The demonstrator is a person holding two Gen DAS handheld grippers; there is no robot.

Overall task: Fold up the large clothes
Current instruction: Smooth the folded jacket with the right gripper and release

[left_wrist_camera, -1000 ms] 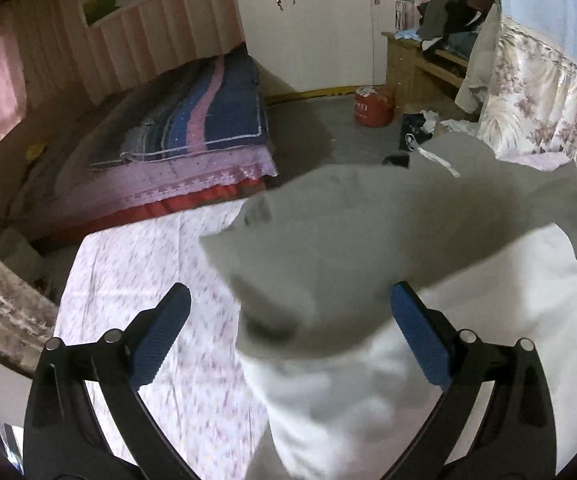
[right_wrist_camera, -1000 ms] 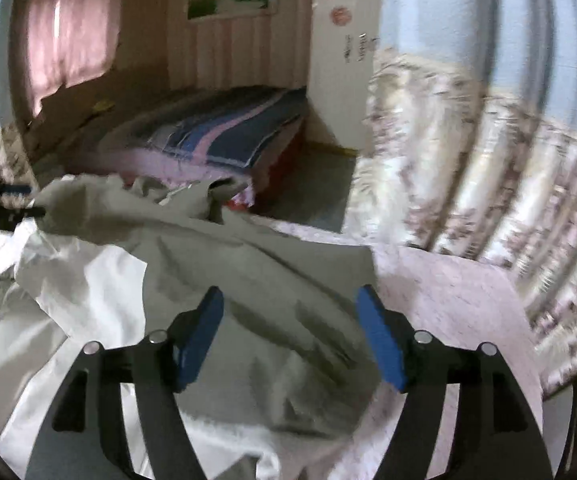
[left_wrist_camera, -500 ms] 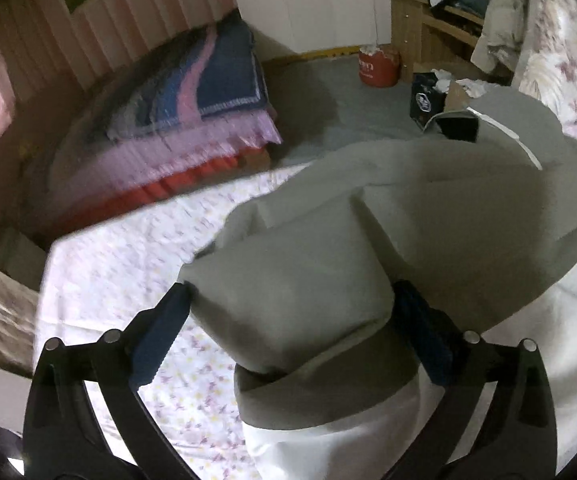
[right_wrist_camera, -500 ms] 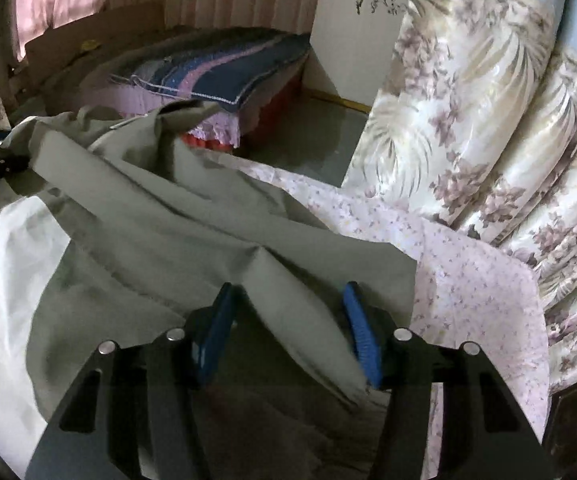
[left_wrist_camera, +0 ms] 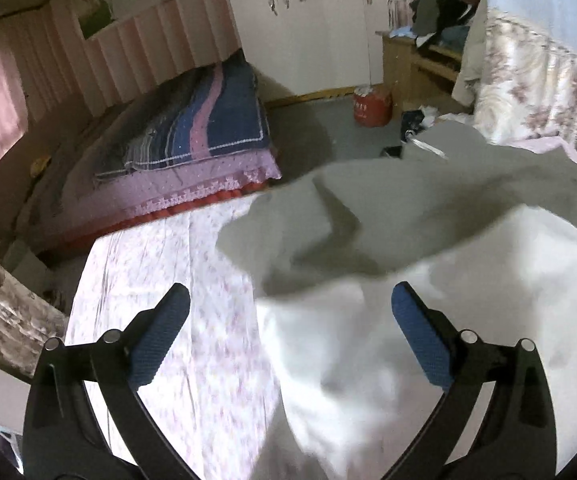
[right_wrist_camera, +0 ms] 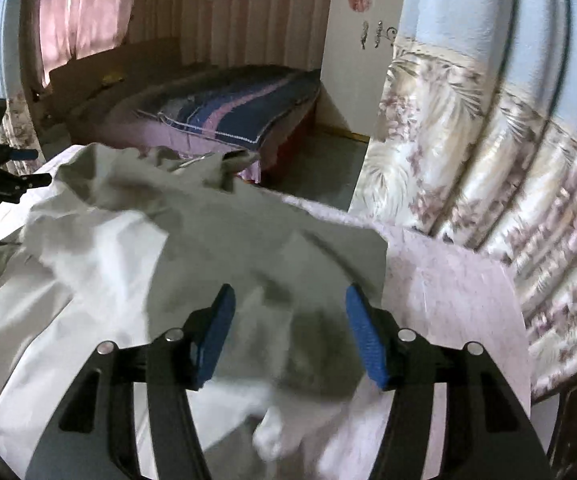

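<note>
A large grey-green garment (left_wrist_camera: 408, 208) with a white lining (left_wrist_camera: 468, 300) lies crumpled on the bed's pink floral sheet (left_wrist_camera: 160, 248). My left gripper (left_wrist_camera: 288, 292) is wide open above the garment's left edge, with white cloth below its right finger and bare sheet below its left. My right gripper (right_wrist_camera: 290, 292) hovers over the garment (right_wrist_camera: 248, 232) near its right corner. Its jaws are opening, the cloth lies under and between them, and the pads do not press on it. The left gripper (right_wrist_camera: 34, 168) shows at the far left of the right wrist view.
A second bed with a striped blue and pink blanket (left_wrist_camera: 192, 132) stands across a strip of grey floor. A red container (left_wrist_camera: 372, 106) and a wooden desk piled with clothes (left_wrist_camera: 420, 52) are at the back. A floral curtain (right_wrist_camera: 488, 184) hangs close on the right.
Both grippers dipped down over the grey cloth half a second ago and have since pulled back up. The grey fold that sat between the left jaws now lies further ahead, showing white lining.
</note>
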